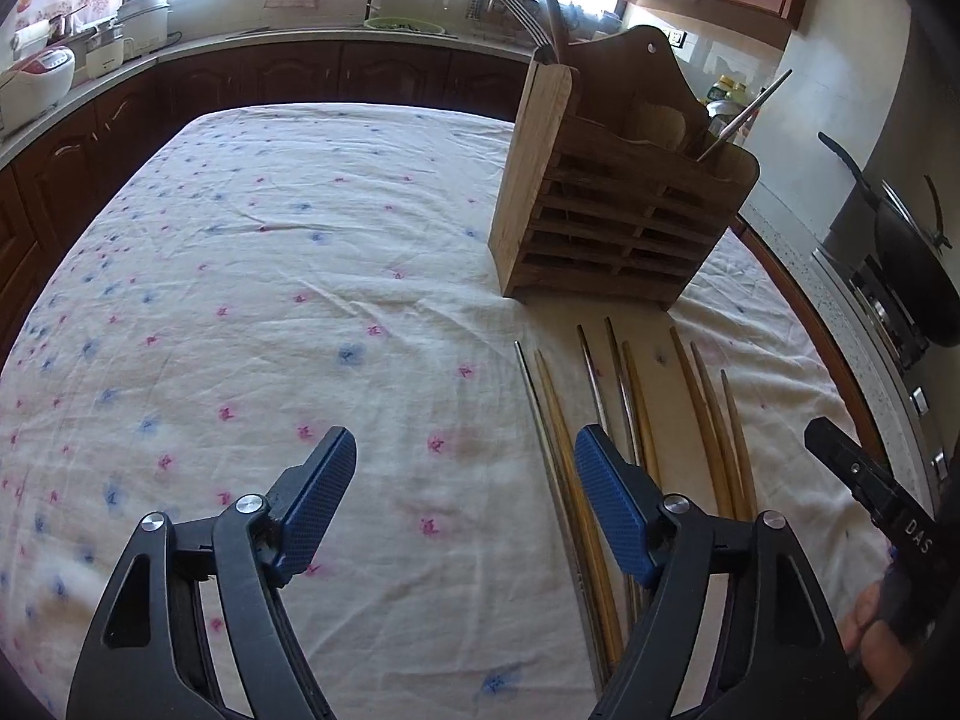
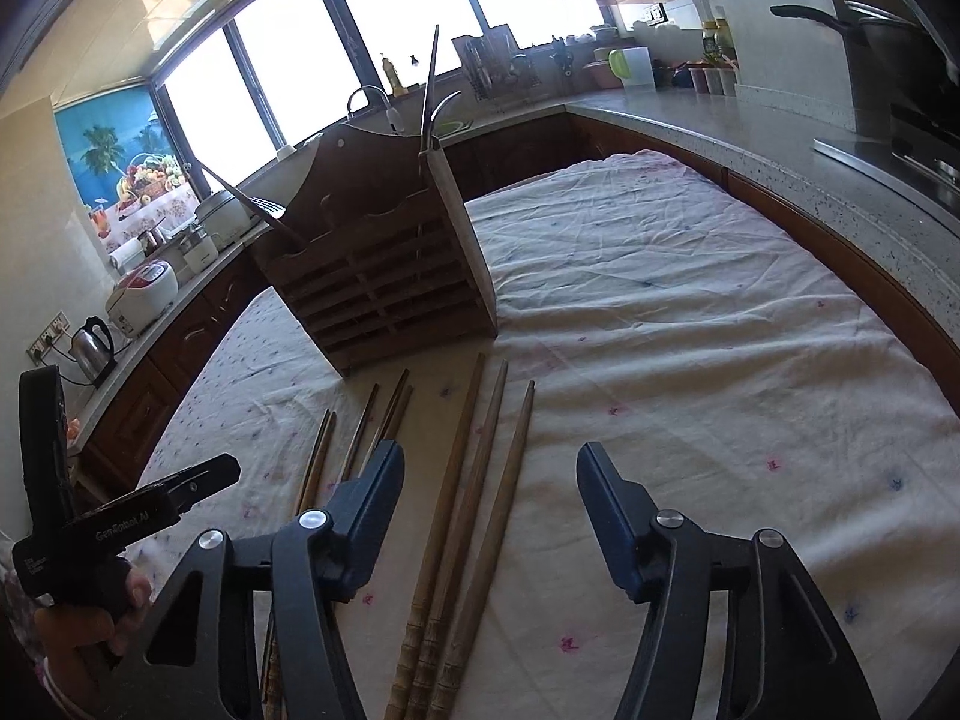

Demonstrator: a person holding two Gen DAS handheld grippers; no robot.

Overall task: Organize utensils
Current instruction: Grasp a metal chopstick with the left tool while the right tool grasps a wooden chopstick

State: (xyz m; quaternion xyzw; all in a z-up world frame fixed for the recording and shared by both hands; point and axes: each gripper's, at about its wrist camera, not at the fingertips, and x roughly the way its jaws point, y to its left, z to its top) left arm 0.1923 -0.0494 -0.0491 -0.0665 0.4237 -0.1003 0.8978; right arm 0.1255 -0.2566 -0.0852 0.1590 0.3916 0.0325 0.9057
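Observation:
A wooden utensil holder (image 1: 612,198) (image 2: 384,264) stands on the flowered tablecloth (image 1: 270,270), with a fork (image 1: 528,18) and a long stick upright in it. In front of it, several wooden and metal chopsticks (image 1: 600,396) lie side by side. My left gripper (image 1: 465,438) hovers open over the cloth, its right finger above the leftmost chopsticks. My right gripper (image 2: 492,451) is open above three thick wooden chopsticks (image 2: 471,510), which lie between its fingers in the view, untouched. Thinner chopsticks (image 2: 360,432) lie further left.
Dark wooden cabinets and a stone counter (image 2: 750,132) ring the table. A wok (image 1: 912,276) sits on the stove at the right. A kettle (image 2: 93,348) and a rice cooker (image 2: 147,288) stand on the left counter. A hand (image 2: 90,618) holds the left gripper.

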